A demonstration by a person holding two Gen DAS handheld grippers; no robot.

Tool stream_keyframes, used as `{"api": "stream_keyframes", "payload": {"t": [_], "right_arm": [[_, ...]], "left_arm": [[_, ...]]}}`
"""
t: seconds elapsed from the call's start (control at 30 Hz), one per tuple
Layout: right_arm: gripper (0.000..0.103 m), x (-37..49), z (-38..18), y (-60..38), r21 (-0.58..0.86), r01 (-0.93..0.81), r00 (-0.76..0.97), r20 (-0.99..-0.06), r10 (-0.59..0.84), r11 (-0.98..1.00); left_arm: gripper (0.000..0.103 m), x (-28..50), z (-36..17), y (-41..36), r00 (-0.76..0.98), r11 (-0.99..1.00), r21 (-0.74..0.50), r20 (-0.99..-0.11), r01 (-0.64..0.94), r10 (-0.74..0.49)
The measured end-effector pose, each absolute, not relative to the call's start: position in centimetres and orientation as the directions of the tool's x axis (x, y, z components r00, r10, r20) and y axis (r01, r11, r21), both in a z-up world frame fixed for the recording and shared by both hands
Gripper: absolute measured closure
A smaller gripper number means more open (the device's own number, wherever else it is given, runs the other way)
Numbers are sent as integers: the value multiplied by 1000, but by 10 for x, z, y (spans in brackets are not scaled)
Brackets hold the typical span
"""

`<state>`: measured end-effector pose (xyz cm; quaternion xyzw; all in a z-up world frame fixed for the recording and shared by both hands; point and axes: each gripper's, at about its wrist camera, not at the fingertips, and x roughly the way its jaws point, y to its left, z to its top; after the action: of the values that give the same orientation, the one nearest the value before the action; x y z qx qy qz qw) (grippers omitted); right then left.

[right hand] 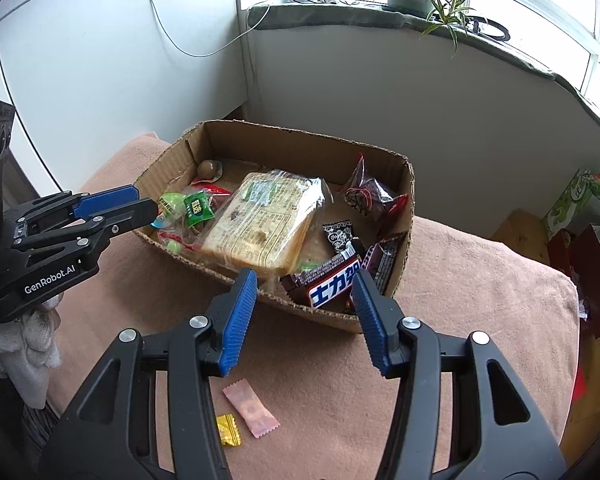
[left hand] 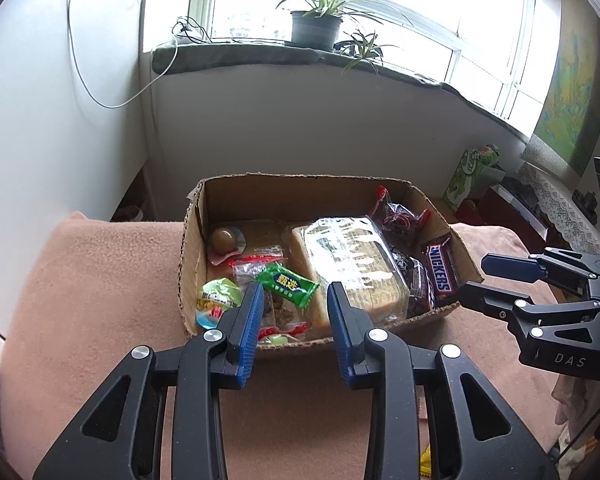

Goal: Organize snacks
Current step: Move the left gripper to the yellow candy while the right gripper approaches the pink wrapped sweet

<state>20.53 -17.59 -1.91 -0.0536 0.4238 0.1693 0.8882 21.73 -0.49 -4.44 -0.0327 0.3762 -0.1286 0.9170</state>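
Note:
A cardboard box [left hand: 194, 240] [right hand: 404, 248] sits on a pink blanket and holds several snacks: a wrapped bread loaf [left hand: 348, 264] [right hand: 260, 220], a Snickers bar [left hand: 440, 268] [right hand: 334, 286], a green candy packet [left hand: 286, 284] [right hand: 198, 208], a jelly cup [left hand: 216, 300] and a dark red-tied bag [left hand: 396, 216] [right hand: 366, 194]. My left gripper [left hand: 295, 292] [right hand: 146, 202] is open and empty above the box's near-left part. My right gripper [right hand: 304, 280] [left hand: 470, 278] is open and empty over the box's near-right corner. A pink wrapper [right hand: 251, 408] and a yellow candy [right hand: 228, 430] lie on the blanket outside the box.
The pink blanket [left hand: 92, 280] [right hand: 480, 320] covers the surface around the box. White walls and a windowsill with potted plants [left hand: 316, 24] stand behind. A green carton [left hand: 466, 176] [right hand: 572, 204] and clutter sit to the right.

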Motion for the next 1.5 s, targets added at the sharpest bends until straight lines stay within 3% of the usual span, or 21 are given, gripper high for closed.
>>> {"api": "stream_keyframes", "payload": {"t": [0.83,1.2,1.5], "right_arm": [[51,134,-78,-177,134,-516,363,-860,358,846],[51,148,-87,-172,103,-542,330,-886,324,834],[58,159,-96,-163,98,-548,318,-894,315,831]], "left_arm": [[72,112,-98,-64,424,820,-261,-753,510,-504],[72,117,-110,-90,414,818,-196,-784,541,-462],[75,119,-113,-84,430,832,-180,-787,525,-442]]}}
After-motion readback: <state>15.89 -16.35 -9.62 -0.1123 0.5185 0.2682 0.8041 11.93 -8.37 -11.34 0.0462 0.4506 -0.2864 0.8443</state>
